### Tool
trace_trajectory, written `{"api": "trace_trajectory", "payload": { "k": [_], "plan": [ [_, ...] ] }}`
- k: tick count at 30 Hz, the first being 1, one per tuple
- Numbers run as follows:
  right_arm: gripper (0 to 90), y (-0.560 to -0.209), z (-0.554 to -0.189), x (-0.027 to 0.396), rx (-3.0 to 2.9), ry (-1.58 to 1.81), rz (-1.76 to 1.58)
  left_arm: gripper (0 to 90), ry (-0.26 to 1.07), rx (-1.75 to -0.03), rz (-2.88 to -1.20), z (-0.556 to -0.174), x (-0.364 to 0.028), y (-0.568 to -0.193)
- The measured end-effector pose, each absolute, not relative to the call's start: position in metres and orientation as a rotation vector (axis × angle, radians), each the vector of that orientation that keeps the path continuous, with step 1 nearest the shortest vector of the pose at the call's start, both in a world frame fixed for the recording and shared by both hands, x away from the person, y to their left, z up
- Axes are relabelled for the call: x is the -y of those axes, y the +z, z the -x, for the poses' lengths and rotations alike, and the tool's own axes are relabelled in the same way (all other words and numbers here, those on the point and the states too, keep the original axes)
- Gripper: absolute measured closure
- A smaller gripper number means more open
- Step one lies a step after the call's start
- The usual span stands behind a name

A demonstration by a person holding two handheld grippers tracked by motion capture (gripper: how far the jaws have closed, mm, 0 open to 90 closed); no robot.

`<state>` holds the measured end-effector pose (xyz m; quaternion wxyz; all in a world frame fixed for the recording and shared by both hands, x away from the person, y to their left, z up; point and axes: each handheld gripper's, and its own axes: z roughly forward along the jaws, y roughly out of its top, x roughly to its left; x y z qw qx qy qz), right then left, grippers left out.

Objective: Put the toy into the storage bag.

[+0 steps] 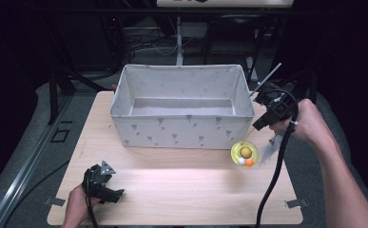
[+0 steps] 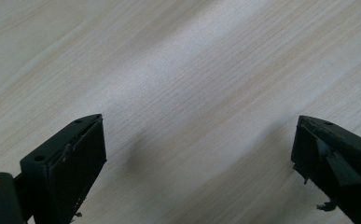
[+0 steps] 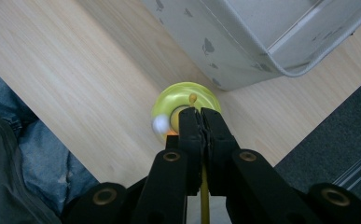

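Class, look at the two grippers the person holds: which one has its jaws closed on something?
The right gripper: its jaws are pressed together on a thin yellow stick above the yellow toy. The left gripper stands wide open over the bare table.

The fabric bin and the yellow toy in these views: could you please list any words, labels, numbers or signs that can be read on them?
None can be read.
Fabric bin: small dark printed motifs, no lettering.
Yellow toy: no text; it hangs from the shut right gripper.
Strip at the high view's top edge: marks too small and cut off to read.
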<state>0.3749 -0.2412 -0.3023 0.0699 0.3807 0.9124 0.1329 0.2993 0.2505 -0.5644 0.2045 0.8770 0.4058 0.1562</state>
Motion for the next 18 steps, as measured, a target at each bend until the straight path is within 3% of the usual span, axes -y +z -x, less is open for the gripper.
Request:
{"api": "trace_trajectory", "payload": {
  "k": [18],
  "plan": [
    [88.0, -0.270, -0.368, 0.231, -2.753, 0.455, -1.070, 3.2, 0.434, -1.130, -2.450, -0.299, -0.250, -0.565]
  ]
}}
